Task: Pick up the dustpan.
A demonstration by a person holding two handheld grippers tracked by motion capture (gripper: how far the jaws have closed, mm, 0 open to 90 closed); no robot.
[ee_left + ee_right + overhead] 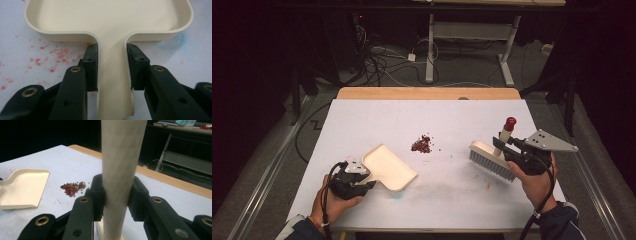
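High view looks down on a white-covered table [452, 190] with a bare strip of pale wood along its far edge. Near the middle of the frame lies a small heap of dark red beans [421, 144], with a few strays scattered just beside it. Lower left, the left tool [362, 184] is clamped on the handle of a cream plastic dustpan [388, 167], whose open mouth points toward the upper left; the pan rests on the table, apart from the beans. At the right, the right tool [501, 143] grips the cream handle of a hand brush with pale bristles and a red cap [492, 159], its bristles down on the table, right of the heap.

Left gripper view shows both jaws pressed against the narrow handle of the dustpan [113, 75], and faint red smears and a bluish stain on the white covering around it.

Right gripper view has the brush handle [121, 170] standing upright between closed jaws, with the beans [73, 188] and dustpan [23, 187] to the left.

Beyond the table the room is dark: grey floor, tangled cables [377, 60] and the white legs of another desk [472, 40].
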